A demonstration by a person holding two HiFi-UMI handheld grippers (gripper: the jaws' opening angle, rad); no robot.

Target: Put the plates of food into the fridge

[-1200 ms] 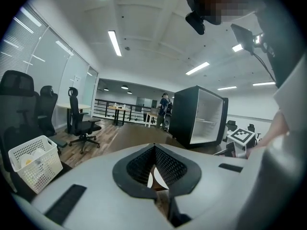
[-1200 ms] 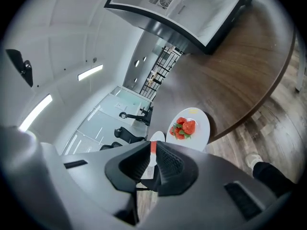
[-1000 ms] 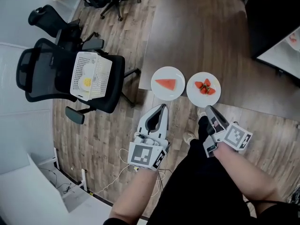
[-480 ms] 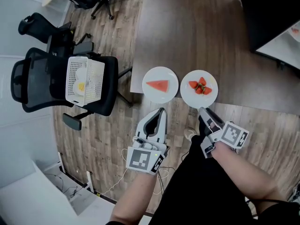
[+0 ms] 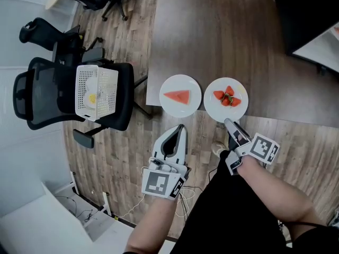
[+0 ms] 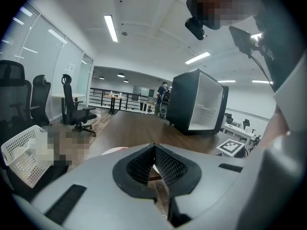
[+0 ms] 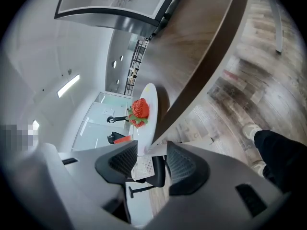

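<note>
plates of food sit side by side at the near edge of the table (image 5: 222,30), in the centre of the head view. the watermelon plate (image 5: 180,96) is on the left and the strawberry plate (image 5: 226,99) on the right, close but apart. the fridge (image 6: 199,102) stands with its door open, right of centre in the left gripper view, well apart from both plates.

the right gripper (image 5: 229,123) is at the near rim of the strawberry plate and its jaws are opening. in the right gripper view the rim runs edge-on into the gap between the pads, which do not press on it. the left gripper (image 5: 181,128) is clenched on nothing, with its tips just short of the watermelon plate.

the step in hand, as i judge it, is to take the strawberry plate by its rim, which seems to overhang the table edge. to do it well, put one pad under the rim and one on top, and push in until the rim sits in the ribbed part. then close firmly and lift level so the strawberries (image 7: 139,109) do not roll.

each plate is round, so it has no long axis, and both lie flat, face up. the watermelon wedge seems to point toward the lower edge of the frame.
</note>
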